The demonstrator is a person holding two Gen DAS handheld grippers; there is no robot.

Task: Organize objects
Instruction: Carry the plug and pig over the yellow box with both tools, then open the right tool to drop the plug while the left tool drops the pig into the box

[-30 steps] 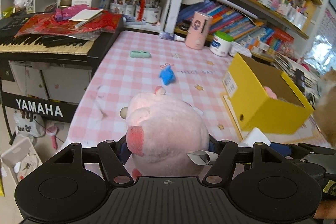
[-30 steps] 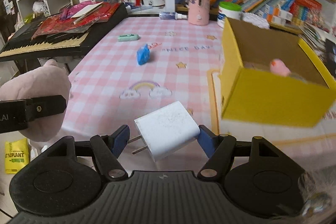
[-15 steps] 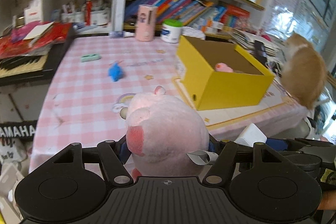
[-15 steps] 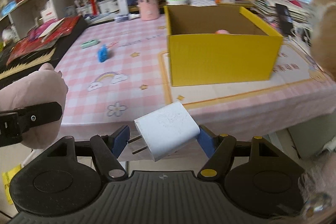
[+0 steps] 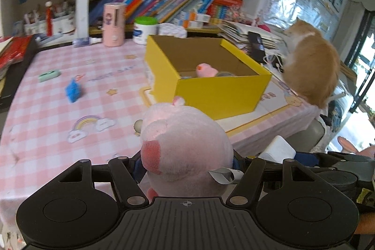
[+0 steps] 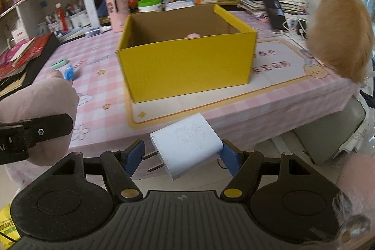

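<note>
My left gripper [image 5: 187, 164] is shut on a pink plush toy [image 5: 185, 147], held off the table's near edge. My right gripper [image 6: 182, 157] is shut on a white plug charger [image 6: 186, 147], prongs pointing left. The plush and left gripper also show at the left of the right wrist view [image 6: 39, 118]. An open yellow box [image 5: 211, 76] stands on the pink checked tablecloth [image 5: 58, 109], ahead of both grippers; a small pink toy [image 5: 206, 69] lies inside it. The box also shows in the right wrist view [image 6: 187, 65].
A blue pouch [image 5: 73, 90] and a green eraser [image 5: 48, 75] lie on the cloth at left. A pink cylinder [image 5: 113, 24] and a green-lidded jar [image 5: 145, 29] stand at the back. An orange cat [image 5: 309, 65] sits at the table's right edge. Bookshelves stand behind.
Both grippers have swung right with their loads, bringing the yellow box to the centre of view and the cat further in. The keyboard has left the left view.
</note>
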